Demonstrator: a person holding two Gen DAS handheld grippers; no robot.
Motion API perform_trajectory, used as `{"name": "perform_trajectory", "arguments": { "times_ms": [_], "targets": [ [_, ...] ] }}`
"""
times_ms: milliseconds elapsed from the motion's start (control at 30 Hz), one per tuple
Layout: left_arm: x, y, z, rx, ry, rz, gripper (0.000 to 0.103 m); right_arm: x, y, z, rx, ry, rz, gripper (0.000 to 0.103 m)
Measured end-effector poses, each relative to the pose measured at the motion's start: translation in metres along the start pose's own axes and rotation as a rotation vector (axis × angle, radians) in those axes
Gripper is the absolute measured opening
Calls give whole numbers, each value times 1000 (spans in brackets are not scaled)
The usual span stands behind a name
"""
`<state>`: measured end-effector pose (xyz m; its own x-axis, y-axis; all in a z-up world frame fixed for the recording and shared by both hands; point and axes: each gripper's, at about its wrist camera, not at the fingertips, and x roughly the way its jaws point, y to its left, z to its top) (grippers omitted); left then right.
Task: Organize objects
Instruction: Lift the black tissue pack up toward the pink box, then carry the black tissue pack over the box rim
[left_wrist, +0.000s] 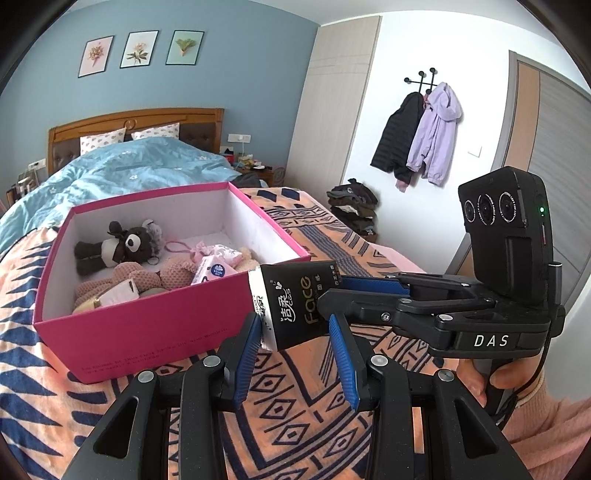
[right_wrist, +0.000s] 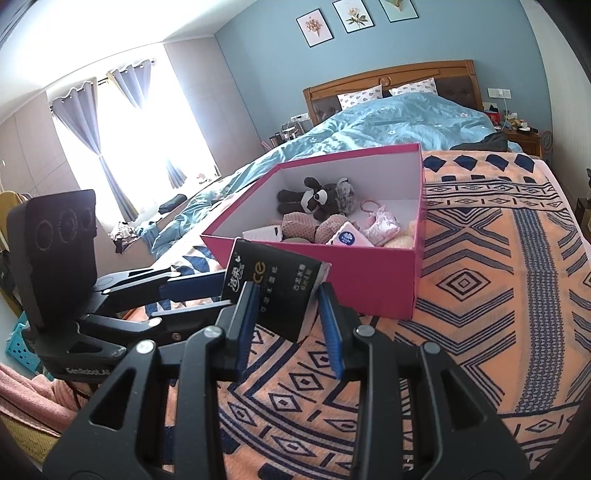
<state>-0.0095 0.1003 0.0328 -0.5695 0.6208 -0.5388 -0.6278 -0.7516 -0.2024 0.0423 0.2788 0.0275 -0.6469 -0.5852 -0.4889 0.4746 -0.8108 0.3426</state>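
A black tissue pack (left_wrist: 295, 306) (right_wrist: 280, 284) hangs just above the orange patterned blanket, close to the near wall of an open pink box (left_wrist: 147, 332) (right_wrist: 369, 280). My left gripper (left_wrist: 295, 323) (right_wrist: 225, 291) is shut on one end of the pack. From the other side my right gripper (right_wrist: 288, 293) (left_wrist: 332, 291) is shut on the same pack. Inside the box lie a dark plush bear (left_wrist: 122, 245) (right_wrist: 317, 201), a pink knitted plush (left_wrist: 140, 278), a small pink tissue packet (left_wrist: 212, 271) (right_wrist: 347, 238) and other small soft items.
The box stands on an orange and navy blanket (right_wrist: 480, 288) spread over the foot of a bed with a blue duvet (left_wrist: 129, 170). Jackets (left_wrist: 424, 144) hang on a wall rack above a clothes pile (left_wrist: 354, 210). A curtained window (right_wrist: 110, 147) is on the far side.
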Motion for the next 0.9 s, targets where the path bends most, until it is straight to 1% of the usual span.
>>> {"name": "perform_trajectory", "arguments": {
  "times_ms": [900],
  "targets": [
    [4, 1, 11, -2, -7, -10, 38, 0, -4, 10, -11, -9, -8, 37]
  ]
}}
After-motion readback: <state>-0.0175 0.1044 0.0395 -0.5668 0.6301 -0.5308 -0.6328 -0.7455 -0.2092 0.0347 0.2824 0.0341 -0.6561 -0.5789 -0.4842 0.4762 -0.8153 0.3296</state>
